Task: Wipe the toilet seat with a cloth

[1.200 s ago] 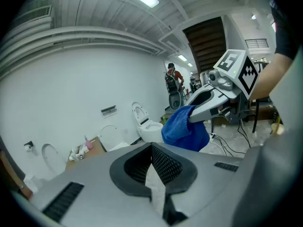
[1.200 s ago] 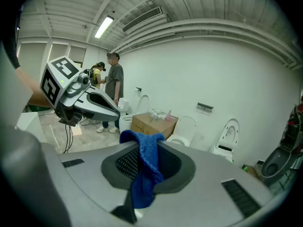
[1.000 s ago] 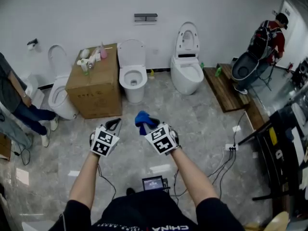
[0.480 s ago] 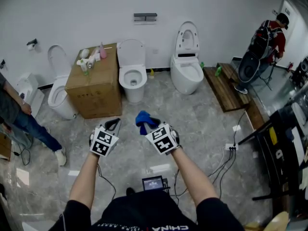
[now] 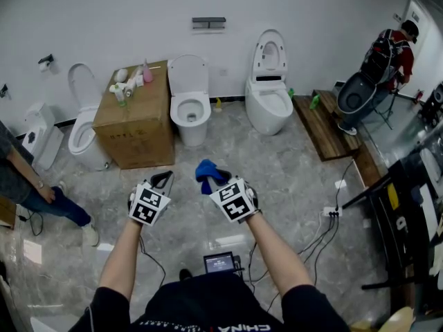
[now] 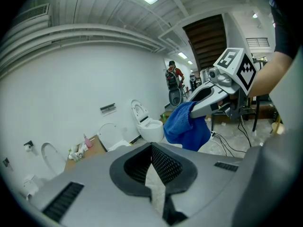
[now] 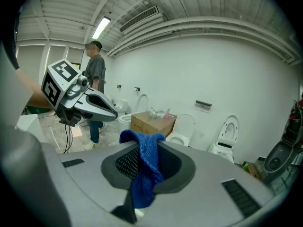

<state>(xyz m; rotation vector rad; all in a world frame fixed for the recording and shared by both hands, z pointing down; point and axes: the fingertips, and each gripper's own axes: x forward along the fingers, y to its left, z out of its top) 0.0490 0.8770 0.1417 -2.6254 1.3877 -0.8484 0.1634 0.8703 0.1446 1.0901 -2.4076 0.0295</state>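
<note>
A blue cloth (image 5: 208, 173) hangs from my right gripper (image 5: 213, 178), whose jaws are shut on it; in the right gripper view the cloth (image 7: 144, 169) drapes out between the dark pads. My left gripper (image 5: 165, 179) is level with it on the left, shut with nothing in it (image 6: 154, 171). Both are held above the tiled floor, well short of the toilets. Three white toilets stand along the far wall: one on the left (image 5: 82, 133), a middle one (image 5: 192, 109) with its lid up, and one on the right (image 5: 268, 97) with lid and seat raised.
A cardboard box (image 5: 135, 126) with bottles on top stands between the left and middle toilets. A wooden platform (image 5: 325, 126) lies right of the toilets. A person (image 5: 28, 185) is at the left edge, another (image 5: 387, 57) at back right. Cables and a power strip (image 5: 332, 213) lie right.
The person at the left edge has stepped further left, partly out of the head view. Both grippers and the cloth have kept still.
</note>
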